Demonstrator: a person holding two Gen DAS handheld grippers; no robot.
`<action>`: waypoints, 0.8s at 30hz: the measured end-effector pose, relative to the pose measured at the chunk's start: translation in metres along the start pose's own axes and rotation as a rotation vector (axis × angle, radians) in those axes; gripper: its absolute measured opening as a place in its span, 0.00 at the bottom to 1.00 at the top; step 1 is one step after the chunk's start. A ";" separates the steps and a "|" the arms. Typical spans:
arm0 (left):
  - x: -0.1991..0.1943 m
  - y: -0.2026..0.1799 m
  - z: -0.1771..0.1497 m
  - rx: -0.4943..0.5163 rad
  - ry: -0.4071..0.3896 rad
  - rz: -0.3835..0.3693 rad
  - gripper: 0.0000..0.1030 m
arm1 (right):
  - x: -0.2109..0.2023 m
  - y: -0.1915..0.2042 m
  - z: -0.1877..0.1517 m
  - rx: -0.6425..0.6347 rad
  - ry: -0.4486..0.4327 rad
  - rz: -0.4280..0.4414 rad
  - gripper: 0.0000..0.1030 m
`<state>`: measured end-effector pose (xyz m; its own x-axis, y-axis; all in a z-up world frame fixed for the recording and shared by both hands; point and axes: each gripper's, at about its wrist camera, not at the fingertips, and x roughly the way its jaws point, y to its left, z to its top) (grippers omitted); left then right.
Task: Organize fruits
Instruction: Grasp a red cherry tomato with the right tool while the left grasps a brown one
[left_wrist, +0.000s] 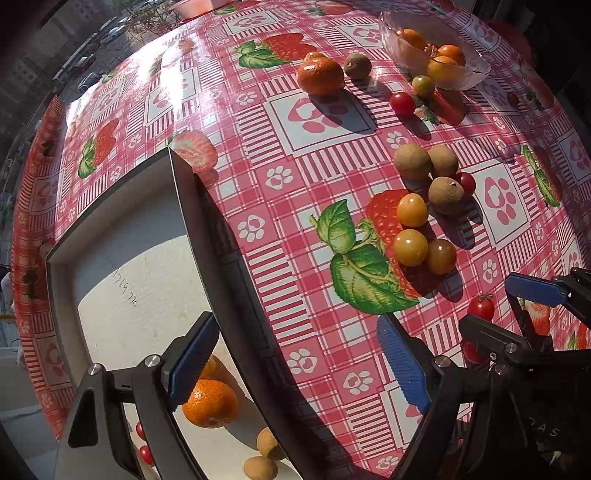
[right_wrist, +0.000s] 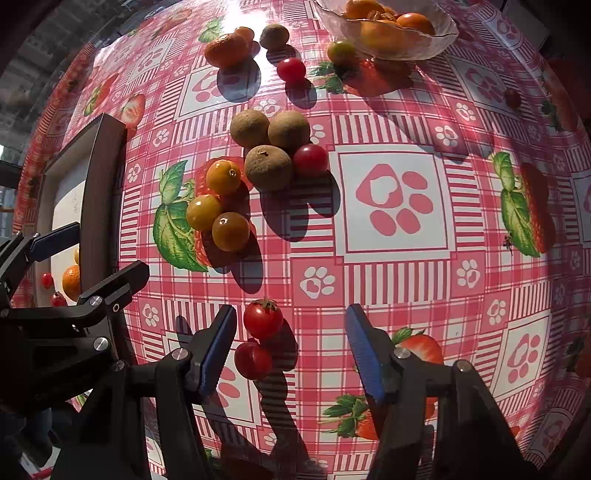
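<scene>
Over the tray, in the left wrist view, the left gripper hangs with its jaws wide apart and nothing between them. One blue pad stands above a mandarin already lying in the tray, with two longans and small red tomatoes near it, so the sorting looks partly done. On the tablecloth wait another mandarin, three yellow cherry tomatoes, three longans and a glass bowl with orange fruit.

From the right wrist view, the right gripper is also released, its two pads standing on both sides of two red cherry tomatoes, which touch each other. I judge that picking one of them is the step in hand. The next move calls for lowering and closing on only the nearer or the farther one; the neighbour may roll away. Whether the left pad touches the lower tomato is hard to tell. The tray's dark rim and the left gripper's body stand close on the left, so the carry path is narrow.
</scene>
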<state>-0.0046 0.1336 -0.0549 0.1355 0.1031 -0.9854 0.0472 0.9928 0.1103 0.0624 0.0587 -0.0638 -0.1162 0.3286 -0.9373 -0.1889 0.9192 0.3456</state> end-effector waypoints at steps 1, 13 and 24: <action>0.001 0.000 0.002 -0.004 0.004 0.000 0.86 | 0.002 0.009 0.000 -0.015 -0.001 -0.001 0.62; -0.031 -0.025 -0.008 -0.036 -0.025 0.020 0.86 | 0.002 0.030 -0.015 -0.155 -0.043 -0.046 0.22; -0.007 -0.067 0.015 -0.189 0.032 -0.086 0.85 | -0.015 -0.031 -0.023 -0.019 -0.068 -0.025 0.22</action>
<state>0.0060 0.0655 -0.0534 0.1075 0.0162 -0.9941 -0.1293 0.9916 0.0022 0.0472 0.0198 -0.0597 -0.0451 0.3197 -0.9464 -0.2100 0.9232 0.3219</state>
